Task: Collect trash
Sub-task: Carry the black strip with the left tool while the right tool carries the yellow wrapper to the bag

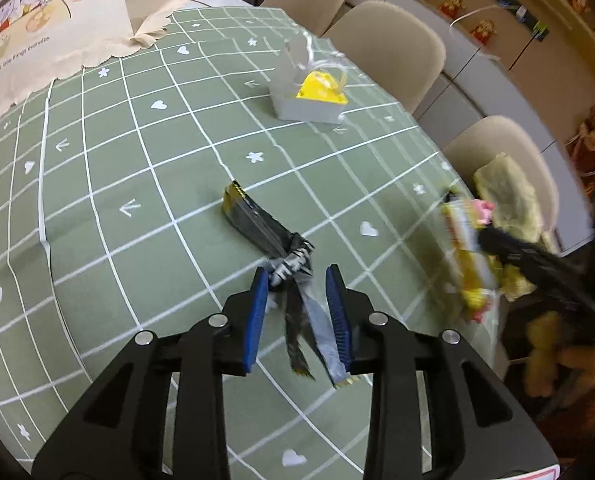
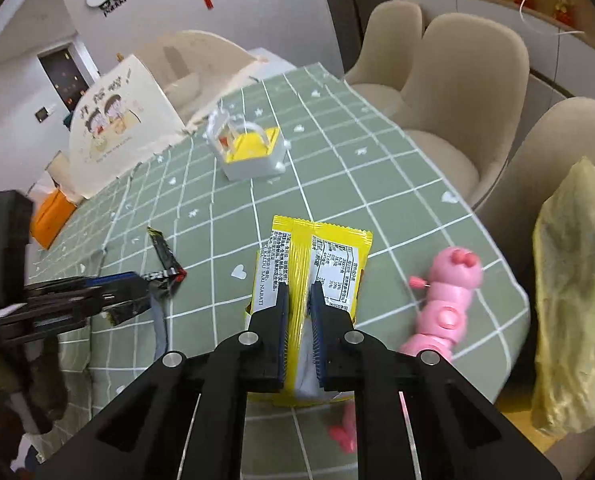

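The yellow snack wrapper point(image 2: 313, 264) is clamped between the right gripper point(image 2: 299, 292) fingers, lifted off the green tabletop point(image 2: 377, 184), presumably for disposal. The black torn wrapper point(image 1: 265, 228) lies at twelve o'clock of the left gripper point(image 1: 297, 284); its shreds hang between parted fingers, apparently not pinched.

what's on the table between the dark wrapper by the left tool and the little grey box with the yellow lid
Nothing: in the left wrist view only bare green checked tablecloth lies between the dark wrapper and the grey box.
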The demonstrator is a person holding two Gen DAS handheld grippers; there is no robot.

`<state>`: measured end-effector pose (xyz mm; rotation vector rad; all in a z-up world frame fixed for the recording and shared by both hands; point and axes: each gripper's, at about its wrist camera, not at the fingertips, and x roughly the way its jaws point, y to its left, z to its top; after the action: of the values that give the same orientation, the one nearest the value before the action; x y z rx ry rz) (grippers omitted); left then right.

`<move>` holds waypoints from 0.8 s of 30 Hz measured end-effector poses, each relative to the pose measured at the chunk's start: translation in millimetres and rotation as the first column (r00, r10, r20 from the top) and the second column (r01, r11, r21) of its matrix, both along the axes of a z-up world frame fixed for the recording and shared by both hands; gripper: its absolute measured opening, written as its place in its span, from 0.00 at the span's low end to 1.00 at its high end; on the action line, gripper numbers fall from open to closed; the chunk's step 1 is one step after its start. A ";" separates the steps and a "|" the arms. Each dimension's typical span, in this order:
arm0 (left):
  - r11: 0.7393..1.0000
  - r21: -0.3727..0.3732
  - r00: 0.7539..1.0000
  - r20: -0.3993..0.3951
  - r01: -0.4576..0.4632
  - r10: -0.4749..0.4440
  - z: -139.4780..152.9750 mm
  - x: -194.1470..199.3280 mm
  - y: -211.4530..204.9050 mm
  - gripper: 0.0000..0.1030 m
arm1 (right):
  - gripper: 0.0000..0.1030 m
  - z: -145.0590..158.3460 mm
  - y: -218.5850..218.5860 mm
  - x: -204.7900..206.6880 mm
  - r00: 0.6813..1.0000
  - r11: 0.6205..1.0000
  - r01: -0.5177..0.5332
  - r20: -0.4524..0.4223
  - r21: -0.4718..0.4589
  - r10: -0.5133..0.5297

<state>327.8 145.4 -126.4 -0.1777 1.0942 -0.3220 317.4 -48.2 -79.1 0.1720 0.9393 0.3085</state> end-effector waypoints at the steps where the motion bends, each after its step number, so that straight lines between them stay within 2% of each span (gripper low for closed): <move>1: 1.000 0.018 1.000 0.003 0.000 0.000 -1.6 2.6 -2.5 0.28 | 0.12 3.0 -3.5 -3.0 1.000 1.000 0.003 0.007 0.003 -0.003; 4: 0.997 0.074 1.000 -0.004 -0.005 0.005 -8.3 10.6 -11.4 0.28 | 0.12 12.6 -14.9 -13.5 0.999 1.000 0.019 0.028 0.024 -0.019; 7: 0.996 0.085 1.000 -0.020 0.005 -0.004 -11.1 13.5 -17.3 0.28 | 0.11 24.0 -27.1 -24.6 0.997 0.999 0.038 0.059 0.038 -0.040; 9: 0.996 0.089 1.000 -0.023 0.013 -0.011 -9.3 12.4 -21.9 0.18 | 0.12 30.7 -33.9 -31.3 0.996 0.998 0.050 0.078 0.044 -0.053; 11: 0.996 0.087 1.000 -0.011 0.010 -0.009 -1.6 9.6 -25.6 0.16 | 0.11 39.7 -43.2 -38.8 0.992 0.997 0.063 0.103 0.050 -0.068; 17: 0.997 0.068 0.987 0.152 0.039 -0.049 73.4 -9.9 -54.2 0.16 | 0.12 77.0 -73.5 -58.7 0.973 0.994 0.097 0.205 0.047 -0.105; 21: 0.995 0.062 0.955 0.280 0.084 -0.098 131.2 -22.8 -83.2 0.16 | 0.12 110.1 -99.5 -74.4 0.945 0.990 0.137 0.294 0.033 -0.141; 24: 0.989 0.062 0.921 0.361 0.131 -0.145 166.3 -33.7 -109.8 0.16 | 0.12 130.4 -119.9 -85.6 0.923 0.984 0.176 0.342 0.024 -0.174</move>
<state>294.1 35.6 39.9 -0.0045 0.7426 -0.4421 231.8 -168.1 51.3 0.1874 0.5732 0.1615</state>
